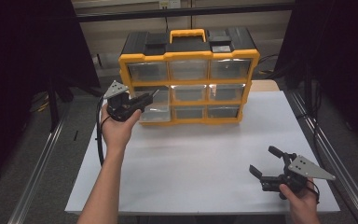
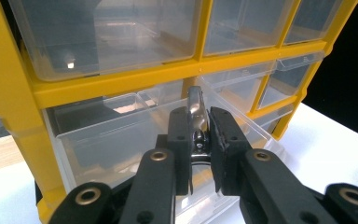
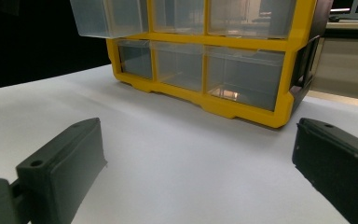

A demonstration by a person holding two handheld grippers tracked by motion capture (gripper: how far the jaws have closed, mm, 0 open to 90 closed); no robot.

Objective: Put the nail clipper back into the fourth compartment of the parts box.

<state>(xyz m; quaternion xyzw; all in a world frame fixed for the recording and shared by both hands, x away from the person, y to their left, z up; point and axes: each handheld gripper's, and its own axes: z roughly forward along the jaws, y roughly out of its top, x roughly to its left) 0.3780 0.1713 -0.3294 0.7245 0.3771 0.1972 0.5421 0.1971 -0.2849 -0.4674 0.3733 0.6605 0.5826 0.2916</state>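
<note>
My left fingers [image 2: 199, 154] are clenched on a small shiny metal piece [image 2: 196, 122], gripped by its lower end so the rest stands up clear of the pads. I cannot tell exactly what it is; it looks like a clip or a bit of hardware. I hold it upright like this so that it can drop straight down when I let go.

Right behind it is the clear drawer [image 2: 135, 140] on the left of the middle row of the yellow organizer [image 1: 189, 77]. That drawer is pulled out toward me while the other drawers sit flush in their slots, which is why the metal piece hangs just over its open top: I judge the next step is to lower it in and release it. In the high view my left hand [image 1: 116, 128] keeps the gripper level at the height of that row, close against the front of the organizer.

My right fingers [image 3: 200, 172] are released, spread wide with nothing between them. I rest that hand [image 1: 300, 198] low near the front right corner of the white surface [image 1: 200, 163], well apart from the organizer, so it stays out of the way yet is ready to push the drawer shut.
</note>
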